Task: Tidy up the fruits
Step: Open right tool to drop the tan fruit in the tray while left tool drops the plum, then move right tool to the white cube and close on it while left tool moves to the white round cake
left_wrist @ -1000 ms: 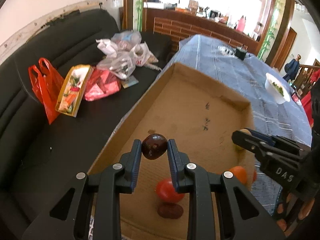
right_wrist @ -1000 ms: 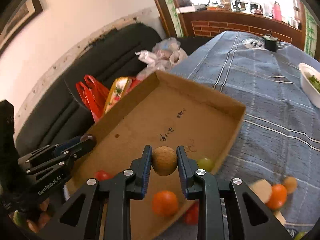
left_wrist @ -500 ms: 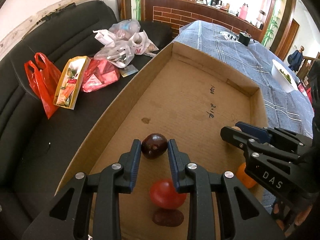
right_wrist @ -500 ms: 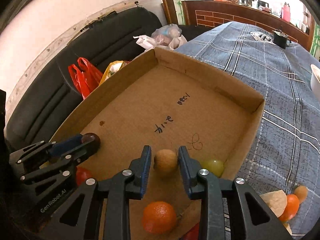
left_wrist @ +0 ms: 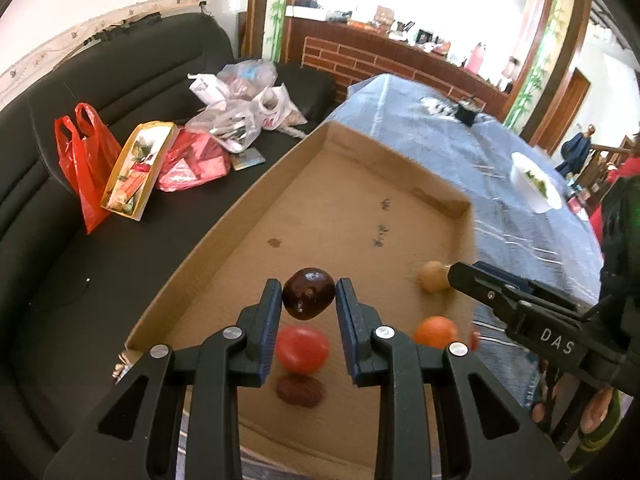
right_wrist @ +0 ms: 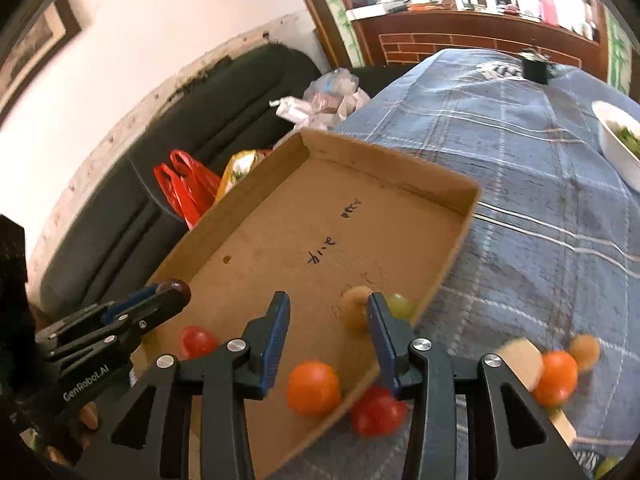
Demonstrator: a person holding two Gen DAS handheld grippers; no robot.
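Note:
My left gripper [left_wrist: 308, 300] is shut on a dark maroon fruit [left_wrist: 308, 293] and holds it above the near end of the shallow cardboard tray [left_wrist: 224, 232]. Below it lie a red tomato [left_wrist: 301, 349] and a dark brown fruit [left_wrist: 301, 390]. My right gripper [right_wrist: 327, 320] is open and empty above the tray [right_wrist: 464, 216]. A tan round fruit [right_wrist: 354, 310] lies on the tray floor beside its right finger, next to a green grape [right_wrist: 401, 306] and an orange [right_wrist: 313, 388]. The tan fruit [left_wrist: 431, 276] and orange [left_wrist: 435, 332] also show in the left wrist view.
Outside the tray on the blue plaid tablecloth [right_wrist: 540, 184] lie a red tomato [right_wrist: 378, 410], an orange fruit [right_wrist: 556, 372], a tan fruit [right_wrist: 584, 352] and a pale wooden piece [right_wrist: 520, 362]. A white bowl [right_wrist: 616, 140] stands far right. A black sofa [left_wrist: 60, 240] with bags [left_wrist: 86, 164] is left.
My right gripper has opened and let go of the tan fruit, which now lies on the tray floor, and has drawn back. My left gripper still holds the dark fruit and has lifted slightly.

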